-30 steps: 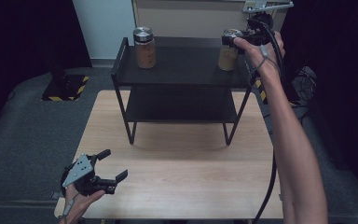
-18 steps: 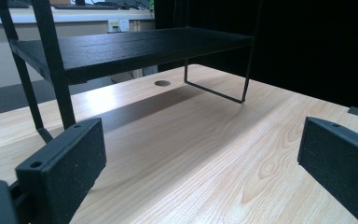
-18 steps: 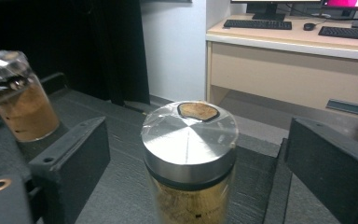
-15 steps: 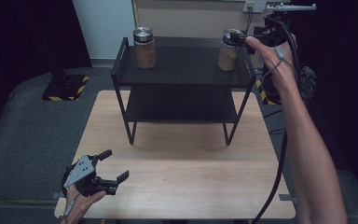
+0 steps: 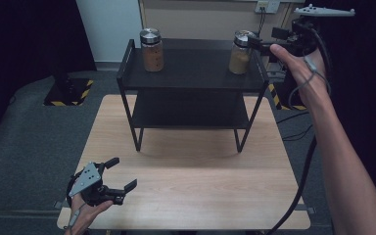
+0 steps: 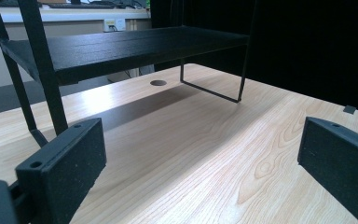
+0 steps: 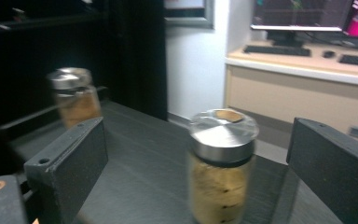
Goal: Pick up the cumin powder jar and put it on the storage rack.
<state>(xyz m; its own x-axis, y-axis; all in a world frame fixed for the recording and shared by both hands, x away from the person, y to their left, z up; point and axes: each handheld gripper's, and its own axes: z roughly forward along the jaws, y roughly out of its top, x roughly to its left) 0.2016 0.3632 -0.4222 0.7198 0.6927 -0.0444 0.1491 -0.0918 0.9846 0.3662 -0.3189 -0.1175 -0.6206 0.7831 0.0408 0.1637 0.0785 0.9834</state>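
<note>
— Where is your right claw?

— My right claw (image 5: 260, 45) is up at the right end of the black metal two-tier shelf rack (image 5: 191, 73), at the level of its top shelf. Its jaws are spread wide and hold nothing. In the right gripper view they stand on either side of the nearer glass jar with a silver metal lid and yellowish-brown contents (image 7: 221, 163), with clear gaps on both sides, so neither jaw touches it.

— And where does that jar stand?

— Upright on the top shelf, near the right-hand edge; from the high view it is at (image 5: 240, 51), just beside my claw's tips.

— Is there anything else on that shelf?

— A second glass jar with a silver lid and orange-brown filling (image 5: 152, 50) stands upright near the left end, well apart from the first. In the right gripper view it is blurred, off behind my left-hand jaw (image 7: 74, 100).

— What about your other hand?

— My left claw (image 5: 120, 176) sits low over the near left corner of the pale wooden surface (image 5: 200, 176), well apart from the rack. Its jaws are parted too and grip nothing; in the left gripper view only bare wood grain lies between them, with the rack's lower shelf ahead.

— Is the rack on that surface?

— Yes, its thin legs stand on the far half of the wood.
</note>
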